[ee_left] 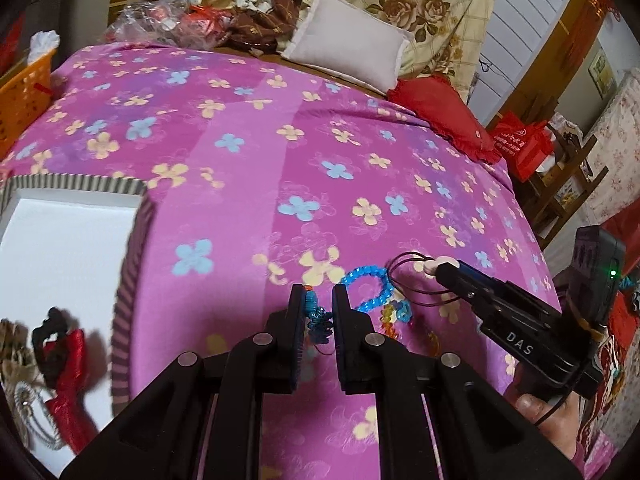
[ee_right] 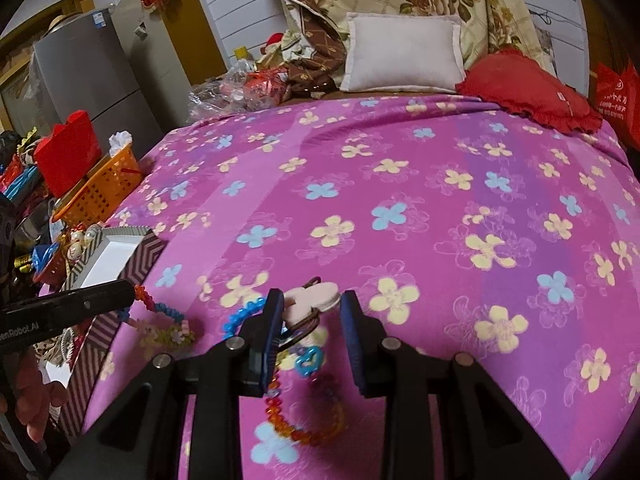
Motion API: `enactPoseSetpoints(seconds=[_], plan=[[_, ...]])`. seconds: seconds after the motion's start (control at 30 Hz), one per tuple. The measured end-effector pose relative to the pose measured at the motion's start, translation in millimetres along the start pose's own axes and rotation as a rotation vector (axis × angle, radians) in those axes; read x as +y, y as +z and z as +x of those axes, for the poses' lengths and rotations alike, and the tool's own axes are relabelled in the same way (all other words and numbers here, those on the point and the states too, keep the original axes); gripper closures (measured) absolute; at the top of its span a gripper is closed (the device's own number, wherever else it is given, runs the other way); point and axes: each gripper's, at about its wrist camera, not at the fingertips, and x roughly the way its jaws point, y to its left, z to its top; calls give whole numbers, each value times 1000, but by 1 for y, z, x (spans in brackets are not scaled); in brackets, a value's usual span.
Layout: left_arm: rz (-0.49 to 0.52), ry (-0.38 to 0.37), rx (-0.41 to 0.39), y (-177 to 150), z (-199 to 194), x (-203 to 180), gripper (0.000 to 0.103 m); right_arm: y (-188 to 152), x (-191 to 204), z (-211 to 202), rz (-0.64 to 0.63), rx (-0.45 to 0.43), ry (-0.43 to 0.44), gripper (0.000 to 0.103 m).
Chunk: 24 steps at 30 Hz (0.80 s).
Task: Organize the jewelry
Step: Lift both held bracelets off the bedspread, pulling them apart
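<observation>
Several pieces of jewelry lie on the pink flowered bedspread [ee_left: 248,168]. My left gripper [ee_left: 320,300] is open, its jaws either side of a blue-and-orange beaded piece with a knotted tassel [ee_left: 316,316]. A blue beaded bracelet [ee_left: 368,284] lies just right of it. My right gripper [ee_right: 308,304] is open around a pale pink-white pendant [ee_right: 316,296] on a dark cord [ee_left: 404,280]. It shows from the side in the left wrist view [ee_left: 444,268]. A blue heart charm [ee_right: 309,360] and an orange-red bead bracelet [ee_right: 304,428] lie below the right gripper.
A striped box with a white inside [ee_left: 60,248] stands at the left and holds red-and-black jewelry [ee_left: 60,360]. An orange basket [ee_right: 102,184] sits beyond it. A white pillow [ee_right: 402,56] and a red cushion [ee_right: 528,88] lie at the bed's head. A multicoloured bead piece [ee_right: 164,320] lies near the box.
</observation>
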Motion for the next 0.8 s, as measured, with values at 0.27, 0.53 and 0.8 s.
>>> enactPoseSetpoints(seconds=[0.27, 0.53, 0.8], plan=[[0, 12, -25, -9, -25, 6, 103, -6, 19, -16, -33, 1, 18, 89], [8, 24, -47, -17, -42, 9, 103, -17, 17, -14, -30, 55, 7, 76], [3, 24, -40, -21, -44, 13, 103, -35, 3, 10, -90, 132, -97, 56]])
